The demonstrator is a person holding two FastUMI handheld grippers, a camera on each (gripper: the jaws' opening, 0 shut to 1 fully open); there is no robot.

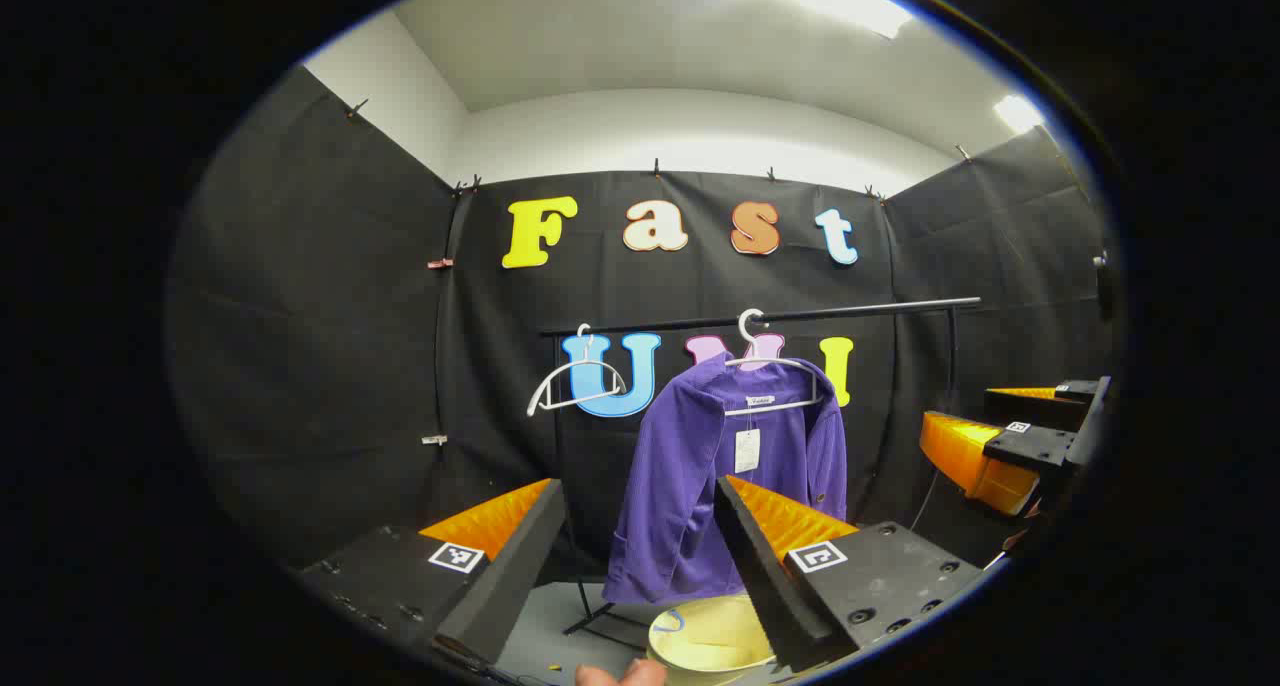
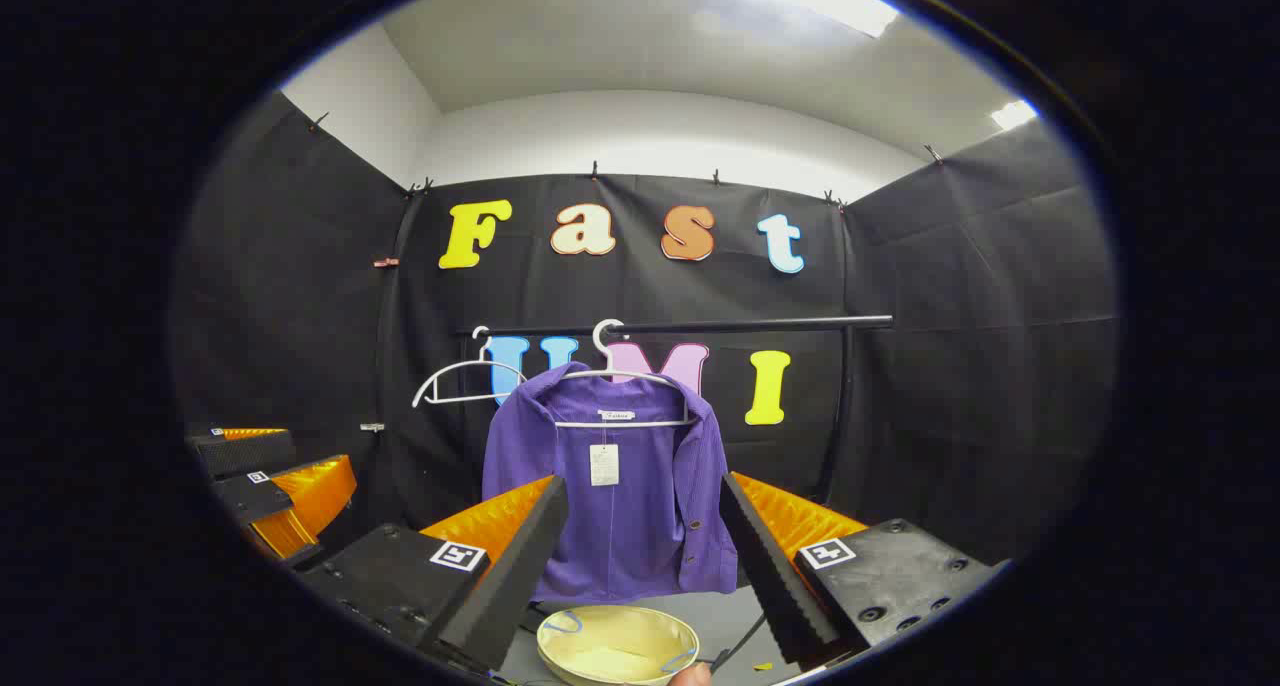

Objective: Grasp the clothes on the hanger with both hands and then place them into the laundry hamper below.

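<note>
I have both tools raised and facing the rack, nothing is held. L tool (image 1: 640, 566) has its fingers wide apart with only air between them; R tool (image 2: 645, 566) the same, fingers spread and empty

The purple jacket (image 1: 700, 466) hangs on a white hanger (image 1: 775, 381) from the black rail (image 1: 760, 318), well ahead of both tools. From the L tool it sits ahead and a bit to the right side, its lower hem seen between the two fingers. From the R tool the jacket (image 2: 625, 486) is straight ahead, centred in the gap of the fingers, front open, with a white tag (image 2: 603, 464) hanging under the collar. No finger touches the cloth

A second white hanger (image 1: 578, 381), bare, hangs on the same rail just to the left of the jacket as I look from both tools

The laundry hamper (image 1: 710, 641), pale yellow and round, stands on the floor below the jacket, low ahead of the L tool and near its right finger. In the right gripper view the hamper (image 2: 615, 646) is low between the fingers, a bit toward the left one

The R tool (image 1: 1010, 441) is also seen far to the right of the L tool, at abt the same height. The L tool (image 2: 270, 481) is seen far left from the R one
</note>
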